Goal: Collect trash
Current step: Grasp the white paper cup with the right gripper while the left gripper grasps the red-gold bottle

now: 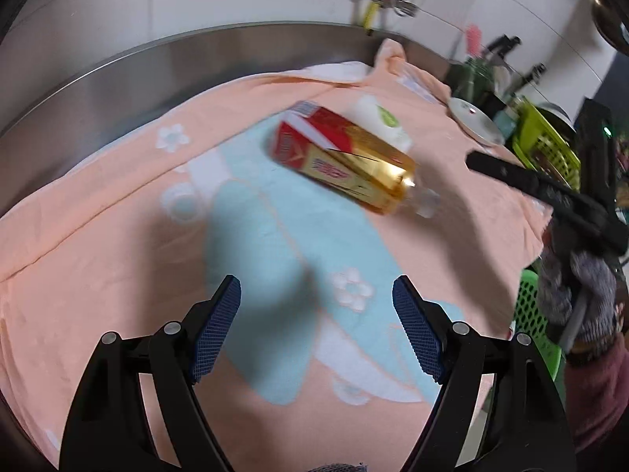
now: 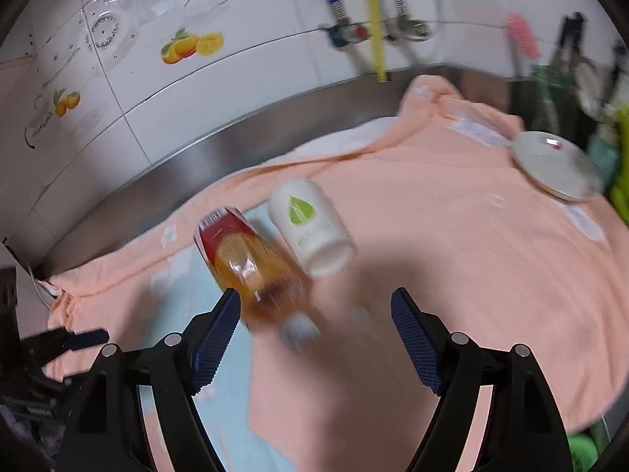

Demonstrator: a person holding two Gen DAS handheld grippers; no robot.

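A plastic bottle (image 1: 346, 157) with a red and gold label and amber liquid lies on its side on a peach and blue towel (image 1: 118, 236). A white paper cup (image 1: 379, 120) with a green leaf mark lies tipped over just behind it. My left gripper (image 1: 316, 326) hovers open over the towel, well short of both. In the right wrist view the bottle (image 2: 251, 271) lies with its clear cap end toward me, the cup (image 2: 310, 228) beside it on the right. My right gripper (image 2: 314, 338) stands open above the bottle's cap end, pads apart from it.
A steel backsplash (image 1: 137, 70) and white tiled wall (image 2: 196, 90) bound the far side. A white plate (image 2: 554, 165) sits at the towel's right end, with green baskets (image 1: 546, 141) and dishes beyond. The right gripper's black finger (image 1: 550, 192) and a gloved hand (image 1: 582, 295) show at right.
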